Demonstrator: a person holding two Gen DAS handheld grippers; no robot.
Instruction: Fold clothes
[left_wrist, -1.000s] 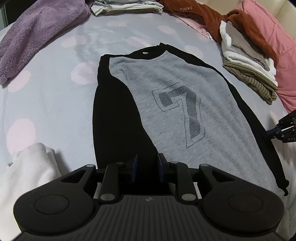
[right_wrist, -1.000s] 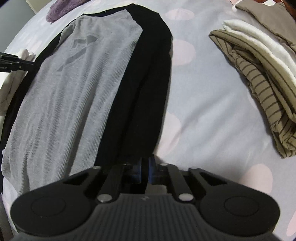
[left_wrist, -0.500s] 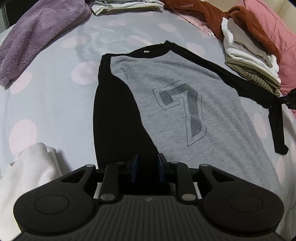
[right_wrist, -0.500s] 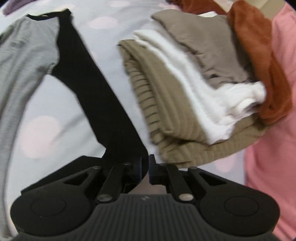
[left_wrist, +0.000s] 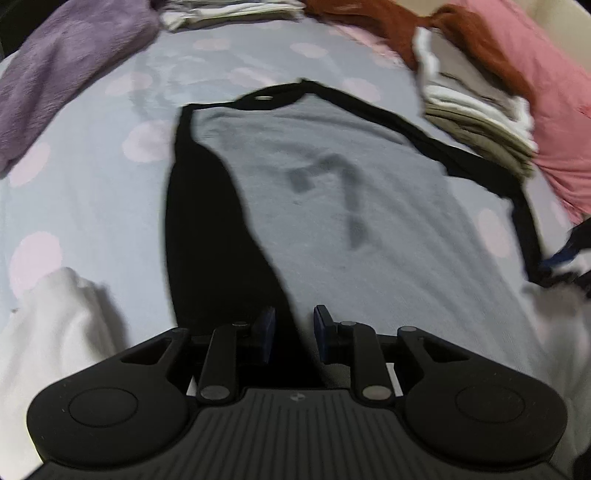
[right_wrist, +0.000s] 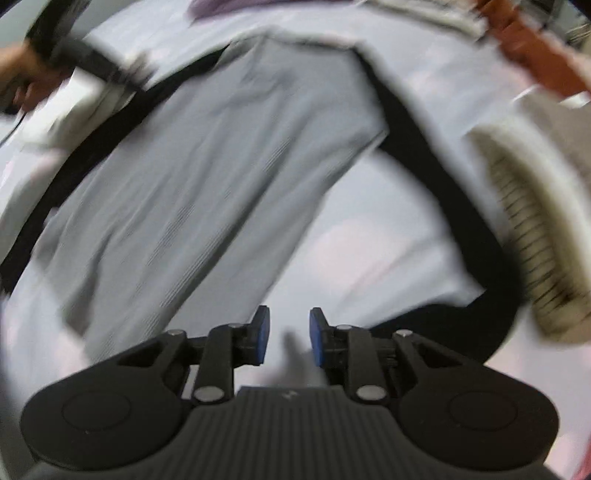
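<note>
The gray shirt (left_wrist: 332, 206) with black sleeves lies face up on the dotted bed (left_wrist: 92, 206), collar at the far end. Its right sleeve (right_wrist: 454, 221) is spread out to the side and curls back near the folded stack (right_wrist: 535, 229).

The left claw (left_wrist: 290, 334) is parted with nothing between its pads, low over the left sleeve (left_wrist: 207, 236), which lies along the body. The right claw (right_wrist: 285, 334) is also parted and holds nothing, though its view is blurred.

By my judgement a sleeve is being arranged for folding. To do it well, pinch the cuff only, keep the cloth taut and low, lay it straight across the gray front, and stay clear of the stack.
</note>
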